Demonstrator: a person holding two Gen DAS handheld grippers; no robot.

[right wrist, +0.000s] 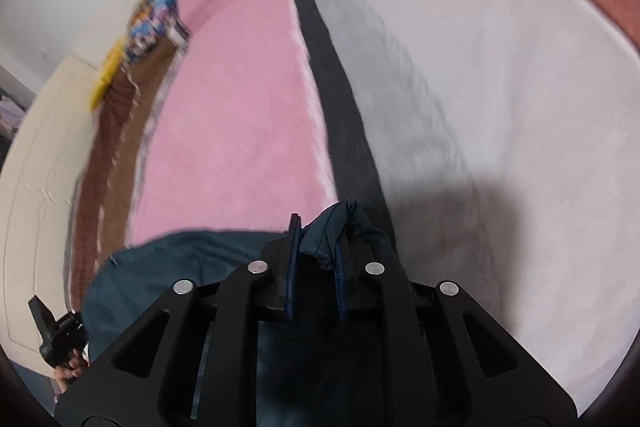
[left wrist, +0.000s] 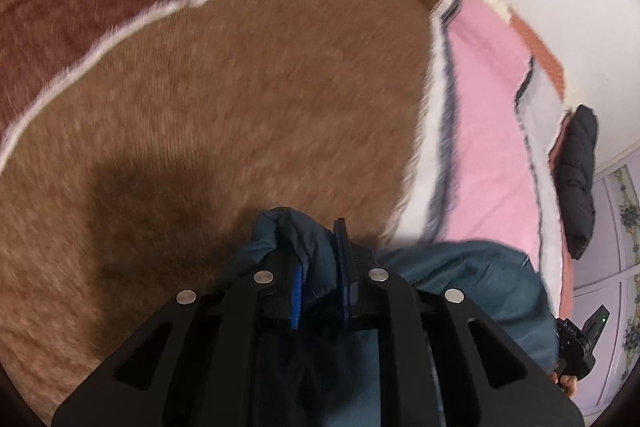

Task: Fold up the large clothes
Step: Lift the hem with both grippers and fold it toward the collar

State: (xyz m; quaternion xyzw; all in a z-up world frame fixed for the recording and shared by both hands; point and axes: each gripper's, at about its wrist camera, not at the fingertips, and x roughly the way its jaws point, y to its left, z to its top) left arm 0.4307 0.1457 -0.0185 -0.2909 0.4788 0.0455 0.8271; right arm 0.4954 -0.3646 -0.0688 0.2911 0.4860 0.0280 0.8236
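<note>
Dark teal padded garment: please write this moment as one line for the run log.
item: dark teal padded garment | left gripper: shut on garment | right gripper: shut on garment | under it: striped brown, pink, white fleece blanket

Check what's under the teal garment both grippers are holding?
Under the teal garment lies a striped blanket: brown beneath the left gripper, pink, dark grey and white beneath the right gripper. Whatever lies directly below the hanging cloth is covered.

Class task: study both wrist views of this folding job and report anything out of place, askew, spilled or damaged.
Nothing stands out. The left gripper and right gripper each pinch a bunched fold of the dark teal garment above the striped blanket. A black jacket lies at the far edge. Motion blur hides fine detail.
</note>
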